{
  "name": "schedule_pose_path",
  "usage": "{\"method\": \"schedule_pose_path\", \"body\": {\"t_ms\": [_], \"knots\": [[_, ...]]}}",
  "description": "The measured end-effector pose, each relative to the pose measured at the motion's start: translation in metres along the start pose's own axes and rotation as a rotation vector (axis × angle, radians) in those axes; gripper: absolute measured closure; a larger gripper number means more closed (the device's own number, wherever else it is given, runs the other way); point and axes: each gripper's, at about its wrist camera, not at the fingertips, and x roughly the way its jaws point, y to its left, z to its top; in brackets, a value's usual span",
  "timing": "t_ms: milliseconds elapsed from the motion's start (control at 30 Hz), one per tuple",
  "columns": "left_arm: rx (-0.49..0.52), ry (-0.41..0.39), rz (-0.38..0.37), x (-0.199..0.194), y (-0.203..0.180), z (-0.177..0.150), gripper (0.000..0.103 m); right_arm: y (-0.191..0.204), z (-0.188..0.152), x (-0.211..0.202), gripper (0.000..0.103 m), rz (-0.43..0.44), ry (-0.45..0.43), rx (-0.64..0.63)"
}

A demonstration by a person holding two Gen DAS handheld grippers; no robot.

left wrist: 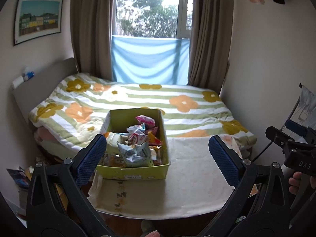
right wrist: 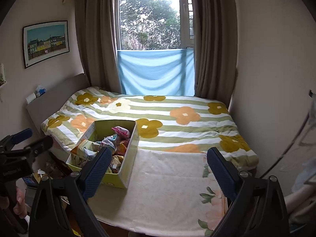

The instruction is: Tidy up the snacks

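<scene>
An open yellow-green cardboard box stands on a cream cloth-covered surface, filled with several snack packets. A pink packet lies at the back, a red-and-white one in the middle and a pale blue one at the front. My left gripper hovers open just short of the box, its left pad in front of the box's near left corner. In the right wrist view the same box sits left of centre, and my right gripper is open and holds nothing, over bare cloth to the box's right.
A bed with a flower-patterned quilt lies behind the surface, under a curtained window. Clutter sits on the floor at the left. A wall and a cable border the right. The right gripper shows at the left wrist view's right edge.
</scene>
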Motion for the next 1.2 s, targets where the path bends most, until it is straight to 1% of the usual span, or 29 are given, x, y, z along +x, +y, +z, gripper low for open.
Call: {"method": "schedule_pose_path", "body": {"t_ms": [100, 167, 300, 367, 433, 467, 767, 1200], "knots": [[0.025, -0.046, 0.023, -0.022, -0.012, -0.014, 0.000, -0.009, -0.011, -0.015, 0.007, -0.032, -0.036, 0.021], [0.040, -0.060, 0.036, -0.030, -0.019, -0.021, 0.000, -0.010, -0.018, -0.024, 0.007, -0.041, -0.069, 0.026], [0.041, -0.060, 0.034, -0.035, -0.028, -0.031, 0.000, -0.009, -0.027, -0.038, 0.006, -0.094, -0.119, 0.007], [0.037, -0.047, 0.031, -0.034, -0.030, -0.034, 0.000, -0.011, -0.030, -0.044, 0.006, -0.114, -0.138, 0.009], [0.028, -0.031, 0.028, -0.032, -0.031, -0.035, 0.000, -0.013, -0.032, -0.046, 0.001, -0.131, -0.141, 0.009], [0.027, -0.031, 0.026, -0.033, -0.031, -0.035, 0.000, -0.015, -0.033, -0.047, 0.001, -0.128, -0.138, 0.014], [0.035, -0.041, 0.022, -0.034, -0.038, -0.034, 0.000, -0.021, -0.040, -0.056, 0.001, -0.141, -0.147, 0.037], [0.038, -0.029, 0.026, -0.025, -0.038, -0.036, 0.000, -0.023, -0.039, -0.052, 0.001, -0.139, -0.139, 0.046]]}}
